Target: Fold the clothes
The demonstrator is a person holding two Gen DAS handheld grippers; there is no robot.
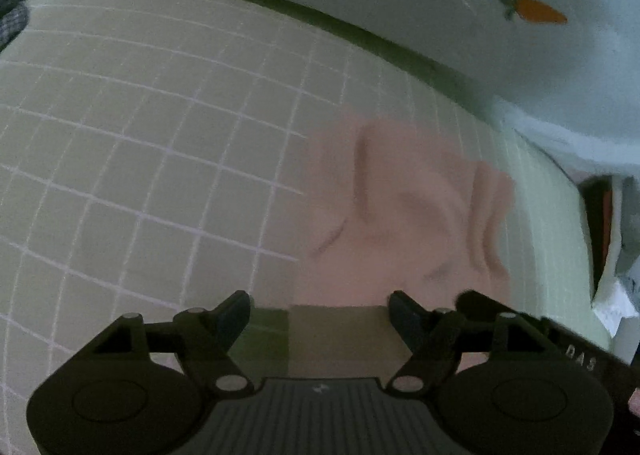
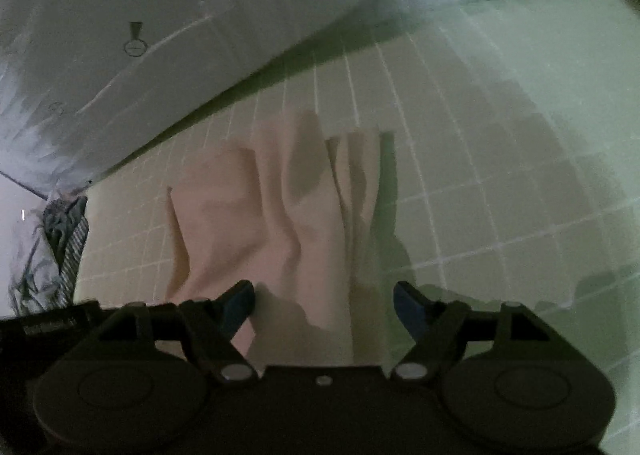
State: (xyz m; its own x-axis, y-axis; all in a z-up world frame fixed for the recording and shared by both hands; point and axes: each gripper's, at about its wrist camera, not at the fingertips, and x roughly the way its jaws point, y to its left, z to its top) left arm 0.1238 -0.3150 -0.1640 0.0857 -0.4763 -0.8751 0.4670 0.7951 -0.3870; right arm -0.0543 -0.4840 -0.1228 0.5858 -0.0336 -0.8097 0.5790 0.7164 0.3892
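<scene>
A pale pink garment (image 1: 404,215) lies crumpled with several folds on a light green sheet with a white grid (image 1: 140,155). In the left wrist view my left gripper (image 1: 320,307) hovers open at the garment's near edge, nothing between its fingers. In the right wrist view the same pink garment (image 2: 280,223) stretches away from me in long wrinkles. My right gripper (image 2: 324,299) is open just above its near end, its left fingertip (image 2: 240,301) over the cloth and its right fingertip (image 2: 408,305) over the bare sheet.
A white wall or headboard with a carrot print (image 1: 536,11) runs along the far edge of the sheet (image 2: 500,175). A heap of grey and striped clothes (image 2: 60,251) lies at the left. The other gripper's black body (image 1: 576,339) shows at the right.
</scene>
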